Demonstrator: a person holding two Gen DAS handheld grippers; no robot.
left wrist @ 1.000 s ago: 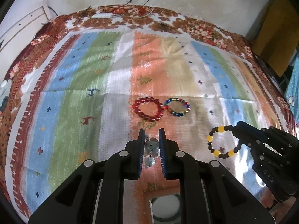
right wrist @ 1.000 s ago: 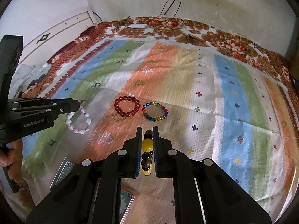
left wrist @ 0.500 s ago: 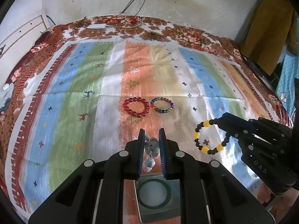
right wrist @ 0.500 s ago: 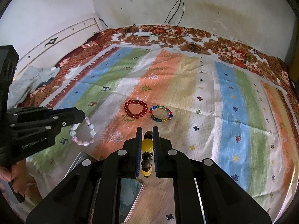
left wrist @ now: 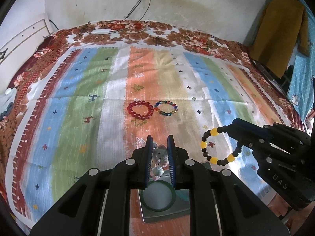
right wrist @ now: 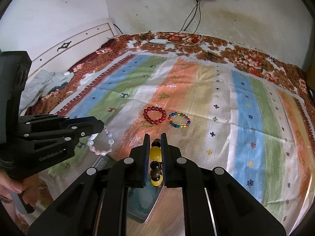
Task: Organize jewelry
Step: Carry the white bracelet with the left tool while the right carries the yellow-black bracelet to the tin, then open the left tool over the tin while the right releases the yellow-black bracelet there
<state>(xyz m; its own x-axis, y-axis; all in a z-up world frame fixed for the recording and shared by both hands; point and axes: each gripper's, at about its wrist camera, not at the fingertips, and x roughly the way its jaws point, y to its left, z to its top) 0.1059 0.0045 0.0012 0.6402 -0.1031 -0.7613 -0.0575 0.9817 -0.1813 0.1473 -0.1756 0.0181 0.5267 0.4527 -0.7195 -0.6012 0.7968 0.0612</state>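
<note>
A shallow grey tray [left wrist: 146,217] sits at the near edge of the bed [left wrist: 65,106], below both grippers; it contains a green bangle [left wrist: 158,209]. The left gripper [left wrist: 159,158] is clamped on a pale pink-and-white bead bracelet [right wrist: 100,143], held above the tray. The right gripper [right wrist: 155,157] is clamped on a black-and-yellow bead bracelet [left wrist: 218,146], also raised. On the striped cloth [left wrist: 82,90], well beyond the tray, a red bracelet [left wrist: 140,110] and a multicolour bracelet [left wrist: 166,108] lie just beside each other.
</note>
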